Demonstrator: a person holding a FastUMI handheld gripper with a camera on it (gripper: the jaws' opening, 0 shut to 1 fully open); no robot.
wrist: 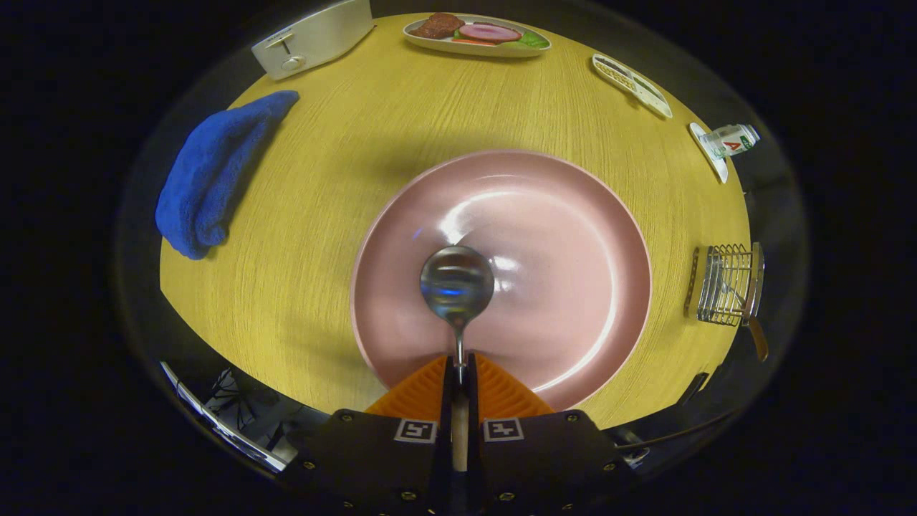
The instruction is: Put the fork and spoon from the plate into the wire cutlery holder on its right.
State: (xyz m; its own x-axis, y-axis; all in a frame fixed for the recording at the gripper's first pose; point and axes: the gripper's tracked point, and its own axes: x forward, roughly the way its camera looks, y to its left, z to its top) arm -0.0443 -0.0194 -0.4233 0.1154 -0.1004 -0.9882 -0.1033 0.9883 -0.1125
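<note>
My gripper [458, 369] has its two orange ribbed fingers [501, 390] pressed together on the thin handle of one shiny metal spoon [457, 283]. I see only a short stretch of handle ahead of the pads; the pale rest of it runs back between the two black finger blocks and is mostly hidden. The spoon's round bowl sits just ahead of the fingertips, over the middle of one round pink plate [573, 236]. I cannot tell whether the bowl touches the plate or hangs above it.

The plate lies on a round yellow wood-grain table [344, 150], and its near rim is covered by my fingers. To the right of the plate, well apart from it, stands one chrome wire cutlery holder [723, 287] at the table's edge. One utensil with a wooden handle [758, 340] is in it, its handle sticking out; its head is too small for me to make out through the wires.

Farther out I count one crumpled blue towel [211, 175] on the left, one white toaster [311, 36] beyond it, cut off at the top, one oblong dish of food [476, 36] at the far side, one flat white tray [632, 84] and one small white bottle [727, 140] lying on a white saucer.
</note>
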